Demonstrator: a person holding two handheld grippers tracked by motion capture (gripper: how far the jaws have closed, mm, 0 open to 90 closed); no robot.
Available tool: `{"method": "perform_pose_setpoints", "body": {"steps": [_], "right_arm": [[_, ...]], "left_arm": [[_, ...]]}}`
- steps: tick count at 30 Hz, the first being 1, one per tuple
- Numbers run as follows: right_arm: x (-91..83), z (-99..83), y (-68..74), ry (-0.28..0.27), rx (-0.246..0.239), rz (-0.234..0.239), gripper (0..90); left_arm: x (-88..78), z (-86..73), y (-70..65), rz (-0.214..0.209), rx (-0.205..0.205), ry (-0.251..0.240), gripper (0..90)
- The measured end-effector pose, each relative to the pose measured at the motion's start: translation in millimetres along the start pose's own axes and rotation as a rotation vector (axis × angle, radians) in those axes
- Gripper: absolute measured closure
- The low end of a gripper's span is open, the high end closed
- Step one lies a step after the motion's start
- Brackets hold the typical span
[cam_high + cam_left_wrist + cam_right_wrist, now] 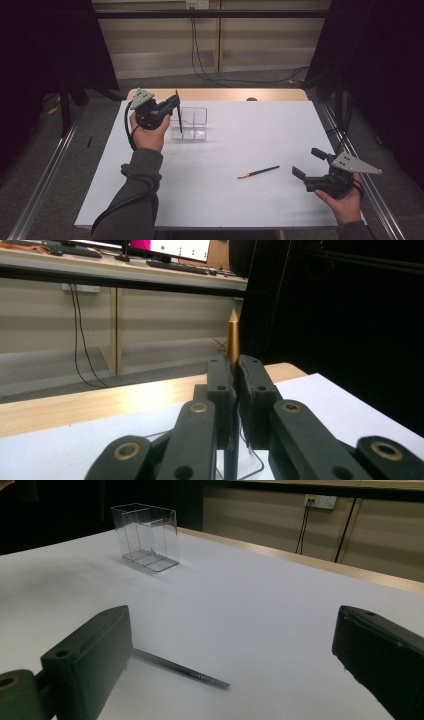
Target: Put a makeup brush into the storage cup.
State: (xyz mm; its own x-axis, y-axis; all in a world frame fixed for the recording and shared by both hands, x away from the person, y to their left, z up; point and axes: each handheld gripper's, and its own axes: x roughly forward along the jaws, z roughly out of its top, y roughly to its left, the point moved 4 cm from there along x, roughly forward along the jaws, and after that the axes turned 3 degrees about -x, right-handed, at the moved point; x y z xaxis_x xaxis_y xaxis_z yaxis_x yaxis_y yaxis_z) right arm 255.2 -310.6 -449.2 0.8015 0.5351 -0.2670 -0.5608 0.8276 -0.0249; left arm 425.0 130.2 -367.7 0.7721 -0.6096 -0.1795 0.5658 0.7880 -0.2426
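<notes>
left gripper [172, 104], upper left of the high view, has its jaws pinched tight on a black pencil [178, 116] held upright, gold pointed end [233, 335] up in the left gripper view and lower end hanging at the left edge of the clear plastic divided box [192, 124], which sits left of centre toward the far side of the white table [240, 195]. whether the lower tip is inside a compartment or just outside the near wall cannot be told. right gripper [307, 162], lower right of the high view, stands wide open and holds nothing; a second black pencil with an orange tip [258, 172] lies flat on the table just left of it, apart from the jaws. risks, as judged: if released while the tip is over the rim or a divider, the pencil may tip out or land across the walls; the box looks light, so a sideways nudge could slide or topple it; the second pencil could roll away if a jaw clips it.
</notes>
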Motion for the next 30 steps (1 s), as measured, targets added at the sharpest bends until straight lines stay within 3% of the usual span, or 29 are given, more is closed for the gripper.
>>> {"method": "perform_pose_setpoints", "body": {"steps": [30], "right_arm": [[0.1, -0.7, -0.8, 0.001, -0.004, 0.003, 2.1]], "left_arm": [[11.1, 14.0, -10.3, -0.026, 0.017, -0.038, 84.6]]}}
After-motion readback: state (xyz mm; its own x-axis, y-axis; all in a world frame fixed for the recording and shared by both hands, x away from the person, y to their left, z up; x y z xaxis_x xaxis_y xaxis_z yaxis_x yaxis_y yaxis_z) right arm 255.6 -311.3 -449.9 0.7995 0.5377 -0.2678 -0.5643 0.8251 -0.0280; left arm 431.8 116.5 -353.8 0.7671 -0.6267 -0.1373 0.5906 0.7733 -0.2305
